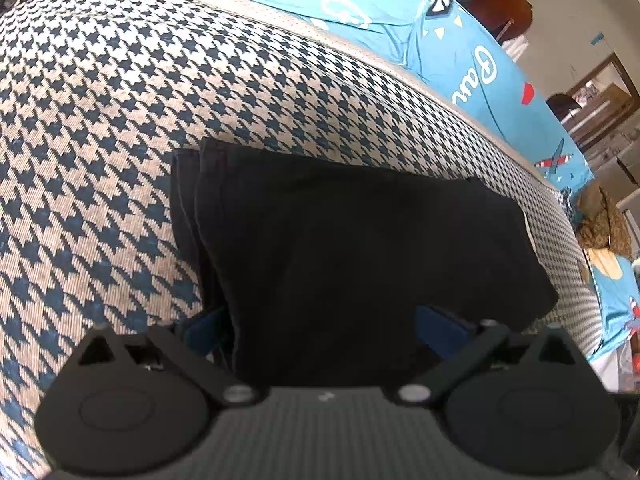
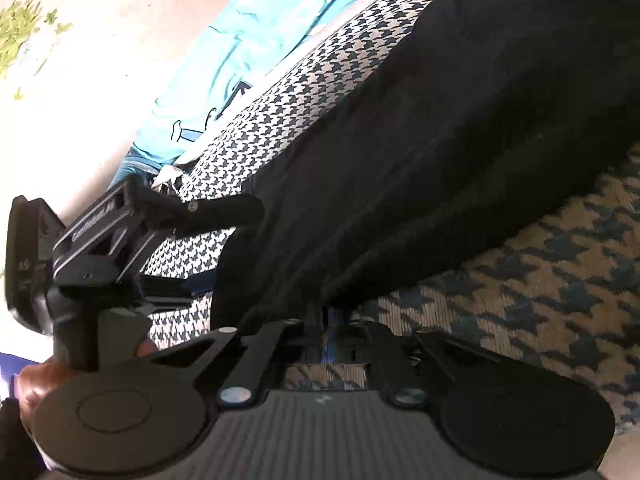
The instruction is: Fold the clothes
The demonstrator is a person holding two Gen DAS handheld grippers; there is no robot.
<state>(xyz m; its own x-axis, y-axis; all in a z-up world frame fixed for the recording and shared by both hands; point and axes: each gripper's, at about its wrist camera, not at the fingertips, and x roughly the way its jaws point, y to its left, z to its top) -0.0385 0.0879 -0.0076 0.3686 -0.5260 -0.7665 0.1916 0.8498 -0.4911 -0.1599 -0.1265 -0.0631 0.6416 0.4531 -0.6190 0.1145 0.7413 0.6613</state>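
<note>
Black garment [image 1: 360,248] lies folded in layers on houndstooth cover [image 1: 120,120].

Bright daylight, washed-out glare upper left in right wrist view, strong fisheye bending at edges, soft blur throughout

We see one black garment [image 1: 360,240] folded into a compact block with several layers, its stacked edges showing along the left side in the left wrist view. It lies flat on a houndstooth cloth [image 1: 120,140], near that cloth's far edge. In the right wrist view the same garment [image 2: 440,140] looks thick and soft, its near corner drooping down.
</note>
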